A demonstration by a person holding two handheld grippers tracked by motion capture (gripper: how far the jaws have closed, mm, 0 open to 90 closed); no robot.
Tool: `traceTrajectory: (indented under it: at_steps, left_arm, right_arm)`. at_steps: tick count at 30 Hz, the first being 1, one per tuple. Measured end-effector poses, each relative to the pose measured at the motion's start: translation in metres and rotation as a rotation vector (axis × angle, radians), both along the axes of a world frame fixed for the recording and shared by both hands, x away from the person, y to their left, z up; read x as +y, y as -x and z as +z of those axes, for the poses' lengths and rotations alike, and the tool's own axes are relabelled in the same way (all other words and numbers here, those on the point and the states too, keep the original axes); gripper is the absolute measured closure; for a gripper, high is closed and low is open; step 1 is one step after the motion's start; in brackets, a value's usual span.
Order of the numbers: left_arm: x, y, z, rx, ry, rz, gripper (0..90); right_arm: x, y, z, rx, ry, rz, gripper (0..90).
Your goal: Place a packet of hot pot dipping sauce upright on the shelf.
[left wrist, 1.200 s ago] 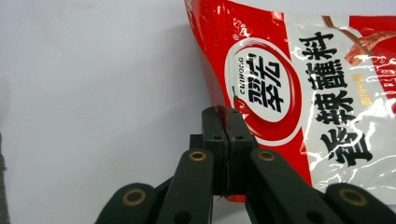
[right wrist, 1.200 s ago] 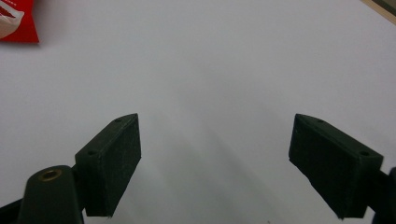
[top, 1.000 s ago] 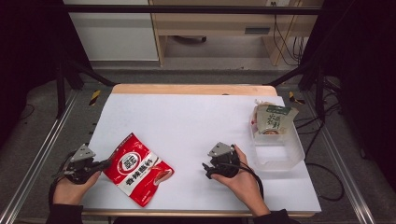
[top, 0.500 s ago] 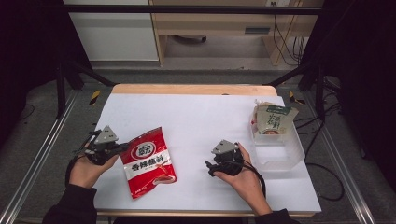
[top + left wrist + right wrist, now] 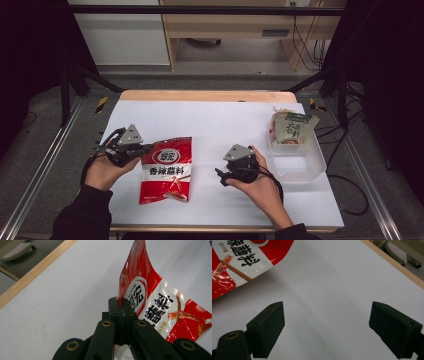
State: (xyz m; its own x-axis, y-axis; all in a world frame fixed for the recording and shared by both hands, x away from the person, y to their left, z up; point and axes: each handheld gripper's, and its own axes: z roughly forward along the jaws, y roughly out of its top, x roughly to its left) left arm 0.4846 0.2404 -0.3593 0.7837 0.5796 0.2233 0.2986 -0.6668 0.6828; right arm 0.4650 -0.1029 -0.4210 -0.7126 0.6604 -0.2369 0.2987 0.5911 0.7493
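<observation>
Two hand-held grippers work over a white table (image 5: 210, 120), and between them we see a glossy red and white plastic seasoning pouch (image 5: 167, 170) lying near the table's front edge. Its front carries a round red-ringed white logo above a white band with large black Chinese characters that we read as 香辣蘸料; smaller print below is too small for us to read. In the high view the pouch's long axis runs from the far side of the table toward the person, with the logo end pointing away from the person and the text upright to them. The left gripper (image 5: 139, 148) has its black jaws pressed together on the pouch's upper left edge; in the left gripper view that edge rises out of the closed left gripper (image 5: 121, 311) while the printed face (image 5: 160, 305) falls away to the right. The right gripper (image 5: 221, 176) rests on the table just right of the pouch, apart from it, and in the right gripper view its jaws (image 5: 327, 327) stand spread wide over bare table. At the right edge sits a clear plastic tub (image 5: 300, 162) holding a green and white carton (image 5: 291, 127) whose printing we cannot read.
</observation>
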Motion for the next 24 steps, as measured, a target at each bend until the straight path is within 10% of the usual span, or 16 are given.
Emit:
traceTrajectory:
  at_steps: [24]
  left_arm:
    - [-0.025,0.005,0.040,-0.069,0.005,-0.084,90.0]
  right_arm:
    - [0.015,-0.011,0.074,0.024,0.071,0.109,16.5]
